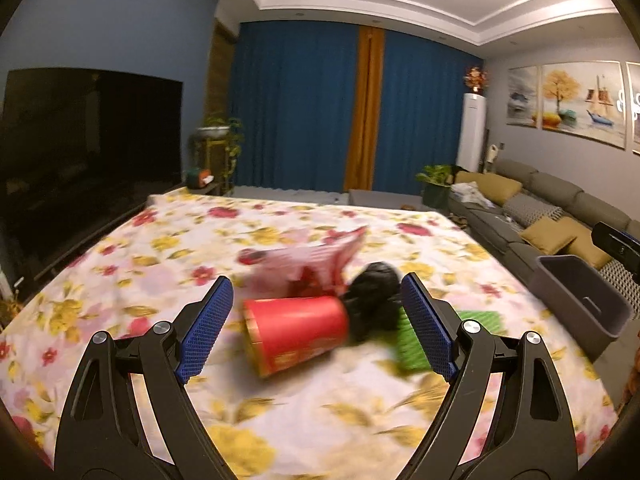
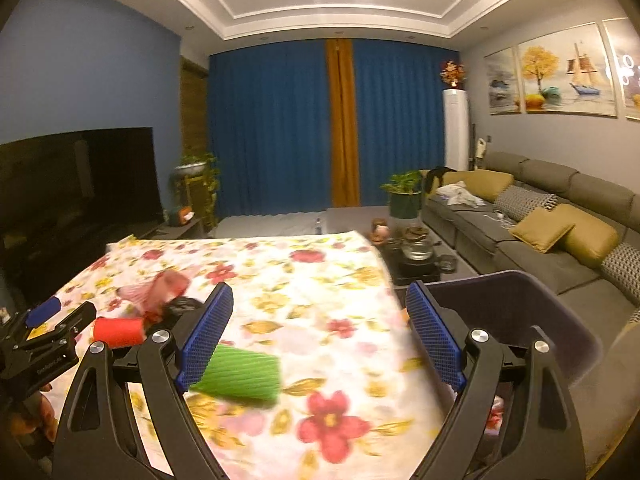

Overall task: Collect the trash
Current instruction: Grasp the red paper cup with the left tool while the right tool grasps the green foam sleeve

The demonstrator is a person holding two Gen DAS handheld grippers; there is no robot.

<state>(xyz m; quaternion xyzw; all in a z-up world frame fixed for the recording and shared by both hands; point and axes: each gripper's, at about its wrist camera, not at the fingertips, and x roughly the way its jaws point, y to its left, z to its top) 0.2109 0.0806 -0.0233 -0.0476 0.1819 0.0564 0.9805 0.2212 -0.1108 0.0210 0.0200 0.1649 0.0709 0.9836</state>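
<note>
Fingers [image 1: 208, 332] of both grippers stood wide apart and empty; left gripper [image 1: 316, 328] faced red cup [image 1: 296, 332], next needing closure there, then transfer to bin [image 1: 580, 300].

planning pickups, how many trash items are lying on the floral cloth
4: red cup on its side, black bag behind it, pink wrapper farther back, green ribbed piece nearest the bin. More may be hidden.

No text is reading clearly anywhere. Gold markings are showing along the lower edge of the red can [image 1: 296, 334], but blur is making them unreadable. Small pale lettering is sitting on the left gripper's [image 2: 44, 314] black body in the right wrist view, too tiny to decipher.
</note>
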